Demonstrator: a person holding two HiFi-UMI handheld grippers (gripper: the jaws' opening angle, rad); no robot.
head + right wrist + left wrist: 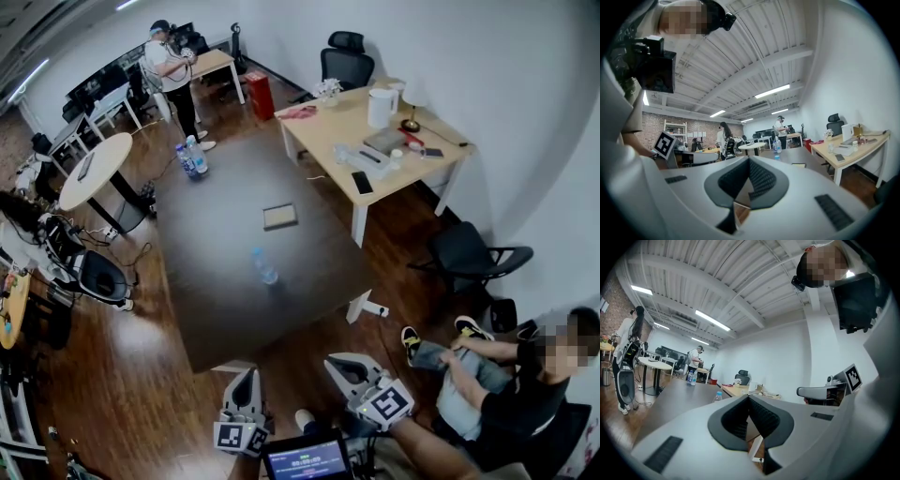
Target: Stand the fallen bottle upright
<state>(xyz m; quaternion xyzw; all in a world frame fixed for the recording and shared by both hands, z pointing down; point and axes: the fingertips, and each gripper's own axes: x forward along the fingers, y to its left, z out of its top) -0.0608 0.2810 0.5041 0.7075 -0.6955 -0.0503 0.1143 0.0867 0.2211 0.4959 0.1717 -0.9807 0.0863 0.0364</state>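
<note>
Nearest you, at the bottom of the head view, your left gripper (247, 375) and right gripper (340, 362) hover side by side just short of the dark table (225, 309), both pointing across it. Each has its jaws pressed together with nothing between them. The clear bottle (264, 266) stands upright near the table's middle, well apart from both grippers.
</note>
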